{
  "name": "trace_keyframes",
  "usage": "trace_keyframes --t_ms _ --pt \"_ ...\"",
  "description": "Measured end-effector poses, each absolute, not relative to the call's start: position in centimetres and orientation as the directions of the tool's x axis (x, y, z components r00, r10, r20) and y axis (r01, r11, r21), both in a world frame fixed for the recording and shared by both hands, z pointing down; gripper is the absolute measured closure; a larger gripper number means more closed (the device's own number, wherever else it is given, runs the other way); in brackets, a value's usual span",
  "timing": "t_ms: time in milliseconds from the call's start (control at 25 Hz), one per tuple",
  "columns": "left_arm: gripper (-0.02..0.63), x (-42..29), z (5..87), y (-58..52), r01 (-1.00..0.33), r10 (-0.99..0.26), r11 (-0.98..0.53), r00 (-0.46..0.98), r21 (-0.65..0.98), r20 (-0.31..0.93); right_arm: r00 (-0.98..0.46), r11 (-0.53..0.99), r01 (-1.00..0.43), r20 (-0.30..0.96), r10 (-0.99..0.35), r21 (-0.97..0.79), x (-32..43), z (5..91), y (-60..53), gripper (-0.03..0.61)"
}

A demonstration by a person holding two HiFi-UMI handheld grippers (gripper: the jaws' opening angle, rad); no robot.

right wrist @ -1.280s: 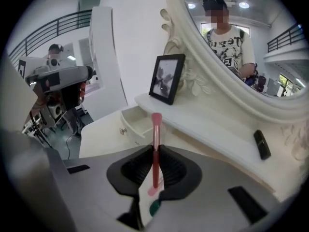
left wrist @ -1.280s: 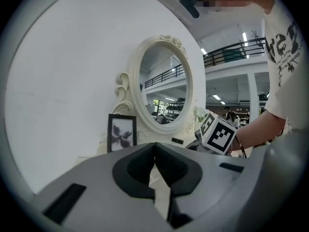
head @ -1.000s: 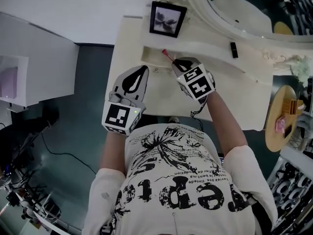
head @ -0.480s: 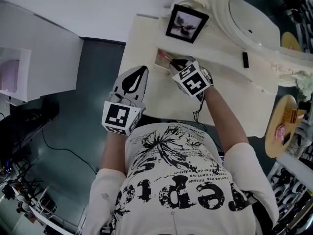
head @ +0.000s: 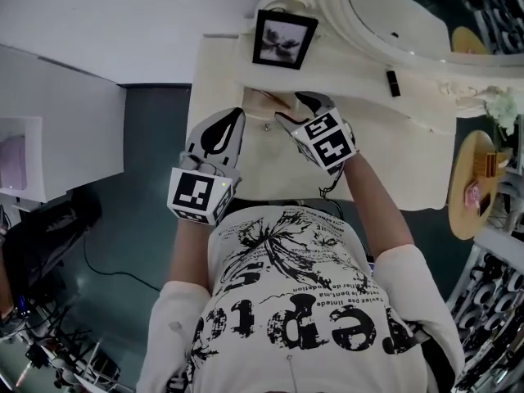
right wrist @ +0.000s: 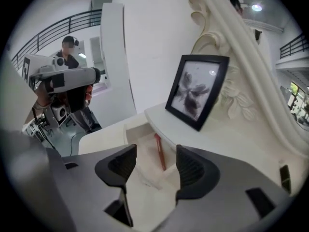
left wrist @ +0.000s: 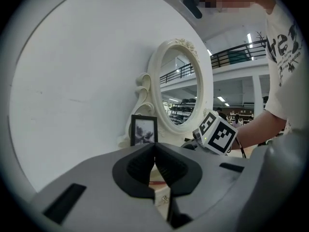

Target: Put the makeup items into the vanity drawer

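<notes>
The vanity drawer (head: pixel 260 110) stands pulled open under the white vanity top (head: pixel 344 76). A thin red makeup pencil (right wrist: pixel 159 152) lies inside the drawer (right wrist: pixel 137 141) along its right wall; in the head view the pencil (head: pixel 271 101) shows at the drawer's back. My right gripper (head: pixel 293 109) hovers just above the drawer, its jaws opening, nothing between its pads (right wrist: pixel 189 164). My left gripper (head: pixel 237 115) is shut and empty, held at the drawer's left front. A small black makeup item (head: pixel 393 83) lies on the vanity top to the right.
A black picture frame (head: pixel 283 38) stands on the vanity top behind the drawer, beside the oval mirror (head: pixel 397 19) in its ornate white frame. A white cabinet (head: pixel 57 113) stands left, a round wooden stand (head: pixel 473 182) right. Cables lie on the floor lower left.
The right gripper held the red pencil over the drawer before; now its jaws have parted and the pencil lies in the drawer. The left gripper has hardly moved.
</notes>
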State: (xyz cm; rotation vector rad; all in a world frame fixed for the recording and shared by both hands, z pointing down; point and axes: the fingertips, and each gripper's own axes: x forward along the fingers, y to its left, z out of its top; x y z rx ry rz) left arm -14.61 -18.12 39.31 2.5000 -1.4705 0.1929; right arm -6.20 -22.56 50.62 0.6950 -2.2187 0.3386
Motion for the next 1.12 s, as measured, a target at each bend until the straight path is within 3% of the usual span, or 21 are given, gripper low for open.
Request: trace_keyframes --t_ms 320,640,1000,1120 --pt "0.6 -6.7 40.0 -19.3 -0.775 -0.741 -0.613 0.632 0.154 0.228 -0.45 0.67 -0.742 0.759 -0.471 -0.024 4.2 51.4 -21.1 0.297" --pt "0.6 1.2 41.5 -19.4 -0.667 -0.62 -0.724 0.741 0.176 0.257 -0.347 0.538 -0.841 0.814 -0.465 -0.052 13.0 55.0 -17.8 0.31" --pt "0.6 5.0 43.6 -19.3 -0.638 -0.571 -0.745 0.761 0.196 0.307 -0.344 0.502 -0.856 0.859 -0.379 -0.121 15.7 59.4 -15.5 0.359" --pt "0.6 5.0 44.1 -19.1 -0.643 -0.571 -0.739 0.756 0.2 0.319 -0.347 0.497 -0.856 0.869 -0.353 -0.14 15.4 60.4 -15.1 0.403"
